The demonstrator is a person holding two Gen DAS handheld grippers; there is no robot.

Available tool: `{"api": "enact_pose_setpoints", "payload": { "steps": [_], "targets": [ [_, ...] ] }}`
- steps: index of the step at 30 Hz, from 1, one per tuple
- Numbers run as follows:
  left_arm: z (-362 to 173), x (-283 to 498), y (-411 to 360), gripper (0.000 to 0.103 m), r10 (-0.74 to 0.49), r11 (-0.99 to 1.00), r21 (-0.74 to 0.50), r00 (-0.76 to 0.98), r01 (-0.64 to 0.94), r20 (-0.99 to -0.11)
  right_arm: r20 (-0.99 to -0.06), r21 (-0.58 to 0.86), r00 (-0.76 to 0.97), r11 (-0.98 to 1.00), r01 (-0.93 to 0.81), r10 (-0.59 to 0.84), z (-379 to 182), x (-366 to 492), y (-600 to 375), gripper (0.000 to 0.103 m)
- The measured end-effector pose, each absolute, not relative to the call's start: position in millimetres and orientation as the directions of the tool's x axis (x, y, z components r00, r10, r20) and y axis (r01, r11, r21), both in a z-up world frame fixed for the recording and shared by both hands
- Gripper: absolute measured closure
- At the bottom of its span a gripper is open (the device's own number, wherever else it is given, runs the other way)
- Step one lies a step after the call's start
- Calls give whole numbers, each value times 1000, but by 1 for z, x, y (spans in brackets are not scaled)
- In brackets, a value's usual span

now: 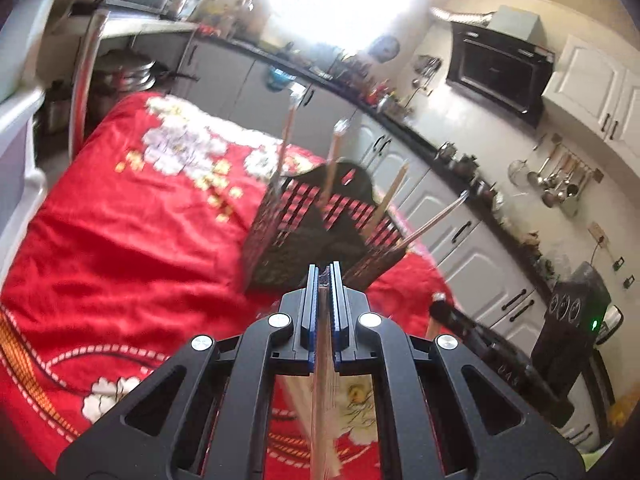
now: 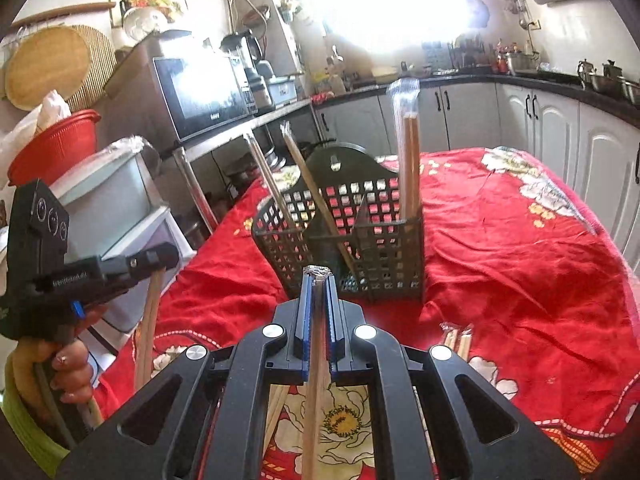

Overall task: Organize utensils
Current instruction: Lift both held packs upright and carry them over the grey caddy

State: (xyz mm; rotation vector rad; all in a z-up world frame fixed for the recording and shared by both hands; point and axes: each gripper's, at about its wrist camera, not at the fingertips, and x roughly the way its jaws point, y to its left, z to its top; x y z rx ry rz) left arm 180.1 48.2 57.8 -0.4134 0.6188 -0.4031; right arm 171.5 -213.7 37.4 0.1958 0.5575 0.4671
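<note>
- Left hand-held gripper [image 1: 324,270] sits low centre in its own view, angled a little downward, jaws pinched together on a wrapped pair of chopsticks [image 1: 322,400] that runs back under the fingers toward the bottom edge.
- In the right wrist view that same left tool shows at the left edge, a hand [image 2: 70,364] wrapped round its grip, the chopsticks hanging down below its nose.
- Right hand-held gripper [image 2: 316,276] is also bottom centre of its view, tilted slightly down, jaws clamped narrow on another wrapped chopstick pair [image 2: 314,380], the crinkled wrapper tip poking out at the fingertips.
- Just beyond both sets of fingertips stands the dark mesh utensil basket [image 2: 376,248], upright, mid-frame, not touching either tool.
- Several wrapped chopsticks [image 2: 408,152] already stand in the basket, some leaning left, one bundle nearly upright at its right side.
- More wrapped chopsticks [image 2: 458,338] lie flat on the cloth at lower right of the right view, near the right tool.
- Everything rests on a table under a red floral cloth [image 2: 520,260].
- Around it: a microwave [image 2: 204,96] at upper left, white cabinets [image 2: 560,132] and a dark countertop to the right, and a glaring bright window top centre.
</note>
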Motion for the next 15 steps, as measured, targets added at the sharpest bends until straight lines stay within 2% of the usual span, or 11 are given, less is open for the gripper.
{"api": "enact_pose_setpoints", "payload": {
  "steps": [15],
  "targets": [
    [120, 211, 24, 101, -435, 869, -400, 836, 292, -334, -326, 264, 811, 870, -415, 486, 91, 170, -226, 97]
  ]
}}
